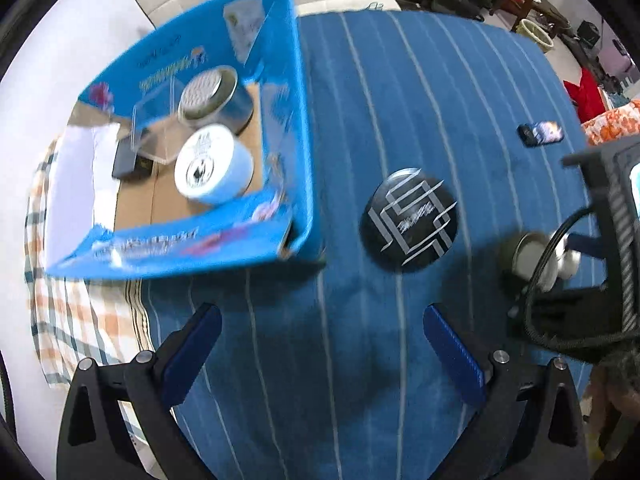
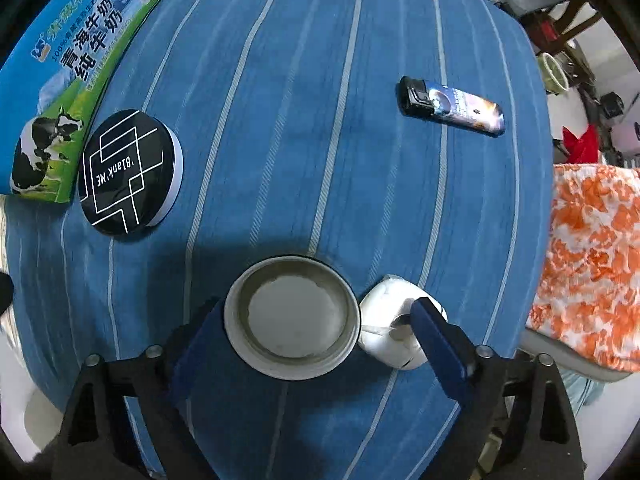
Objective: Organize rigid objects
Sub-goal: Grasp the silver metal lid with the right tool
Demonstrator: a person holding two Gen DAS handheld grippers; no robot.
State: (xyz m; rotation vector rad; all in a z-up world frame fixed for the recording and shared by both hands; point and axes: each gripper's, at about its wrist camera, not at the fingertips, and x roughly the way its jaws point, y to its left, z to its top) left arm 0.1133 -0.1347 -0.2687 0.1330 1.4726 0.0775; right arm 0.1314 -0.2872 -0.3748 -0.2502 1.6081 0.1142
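**Q:** Blue fingers fill the bottom of both views. What are they doing?

**A:** On the right gripper [image 2: 320,336], the fingers stand wide on either side of an open round tin [image 2: 291,317]. One pad is against the tin's left wall. The other pad is clear of it and overlaps a small white object [image 2: 390,322] that touches the tin's right side. Nothing is clamped yet. The left gripper [image 1: 322,350] also has its fingers spread wide, and they hold nothing. It hangs above bare blue striped cloth [image 1: 400,80] covering the bench.

**Q:** Where do the things go?

**A:** Probably into the blue carton [image 1: 298,120], cut open at the top, at the left of the bench. Its outer side shows a cow and printed characters.

**Q:** What is already inside it?

**A:** A white jar [image 1: 212,164] and a metal-lidded jar [image 1: 216,98] lie there, touching each other. Beside them are a clear plastic piece [image 1: 160,120] and a dark flat item [image 1: 128,160], too blurred to name.

**Q:** What is left outside?

**A:** Four things. A black disc [image 2: 130,172] with white line art lies just beside the carton. A lighter [image 2: 452,106] with a printed case lies well apart, toward the far right. The tin and the white object are at the right gripper.

**Q:** So how far along is it?

**A:** About halfway, by my reading. The tin looks like the next piece to lift, and the white object crowding it could get nudged or pinched along.
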